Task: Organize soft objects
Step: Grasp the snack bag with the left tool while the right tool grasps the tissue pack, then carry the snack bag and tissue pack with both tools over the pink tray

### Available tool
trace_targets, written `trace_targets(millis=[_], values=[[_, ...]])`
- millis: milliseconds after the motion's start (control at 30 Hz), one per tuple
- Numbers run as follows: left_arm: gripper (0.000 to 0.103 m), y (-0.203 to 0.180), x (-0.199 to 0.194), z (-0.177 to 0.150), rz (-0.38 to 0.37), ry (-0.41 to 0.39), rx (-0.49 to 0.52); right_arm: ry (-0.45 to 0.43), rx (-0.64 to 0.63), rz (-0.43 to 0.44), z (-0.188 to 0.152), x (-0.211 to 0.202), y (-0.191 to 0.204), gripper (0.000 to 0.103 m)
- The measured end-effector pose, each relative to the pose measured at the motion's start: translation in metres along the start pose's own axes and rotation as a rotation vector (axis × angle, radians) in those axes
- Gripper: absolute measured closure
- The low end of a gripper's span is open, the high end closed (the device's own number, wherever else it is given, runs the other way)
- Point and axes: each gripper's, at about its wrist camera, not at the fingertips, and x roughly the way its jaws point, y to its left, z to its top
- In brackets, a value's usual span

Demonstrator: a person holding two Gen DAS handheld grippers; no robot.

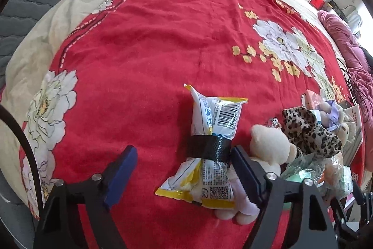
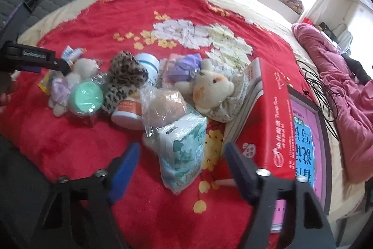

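In the left wrist view my left gripper (image 1: 184,155) is open, its jaws wide apart. A white and yellow snack bag (image 1: 211,144) with a black tape band lies between the fingers, near the right one. A cream teddy bear (image 1: 270,148) and a leopard-print plush (image 1: 307,130) lie just to its right. In the right wrist view my right gripper (image 2: 181,155) is open and empty over a green and white tissue pack (image 2: 184,151). Beyond it lie a bagged beige ball (image 2: 165,106), a cream plush bear (image 2: 212,88), a purple plush (image 2: 186,67) and the leopard plush (image 2: 126,78).
All lies on a red floral blanket (image 1: 151,43) on a bed. A red box (image 2: 272,118) and a pink-covered book (image 2: 305,134) stand at the right. White jars (image 2: 128,113), a green lid (image 2: 85,97) and small packets sit in the pile. A pink quilt (image 2: 338,76) and black cables lie further right.
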Motion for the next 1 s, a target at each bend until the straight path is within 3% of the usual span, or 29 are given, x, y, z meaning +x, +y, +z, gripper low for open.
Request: trace_targets(millis=[100, 167, 200, 300, 367, 433, 600, 1000], values=[[0.025, -0.001, 0.003, 0.001, -0.011, 0.005, 0.006, 0.008, 0.035, -0.021, 0.0, 0.008, -0.003, 0.048], [0.028, -0.001, 0.005, 0.003, -0.023, 0.007, 0.005, 0.016, 0.06, -0.02, 0.0, 0.014, -0.007, 0.059], [0.032, -0.002, 0.006, 0.003, -0.031, 0.01, 0.005, 0.023, 0.072, -0.016, 0.0, 0.016, -0.009, 0.068], [0.047, -0.003, 0.008, 0.006, -0.068, 0.015, 0.002, 0.019, 0.099, 0.002, 0.0, 0.017, -0.015, 0.075], [0.059, -0.005, 0.01, 0.006, -0.097, 0.024, 0.006, 0.01, 0.105, 0.0, 0.0, 0.013, -0.017, 0.076], [0.064, -0.01, 0.011, 0.005, -0.093, 0.017, 0.024, -0.006, 0.122, 0.019, 0.0, 0.009, -0.022, 0.078], [0.066, -0.009, 0.002, 0.003, -0.109, 0.003, 0.031, -0.033, 0.226, 0.118, 0.001, -0.003, -0.039, 0.079], [0.066, -0.021, -0.063, -0.019, -0.016, -0.085, 0.132, -0.099, 0.25, 0.153, 0.004, -0.04, -0.043, 0.079]])
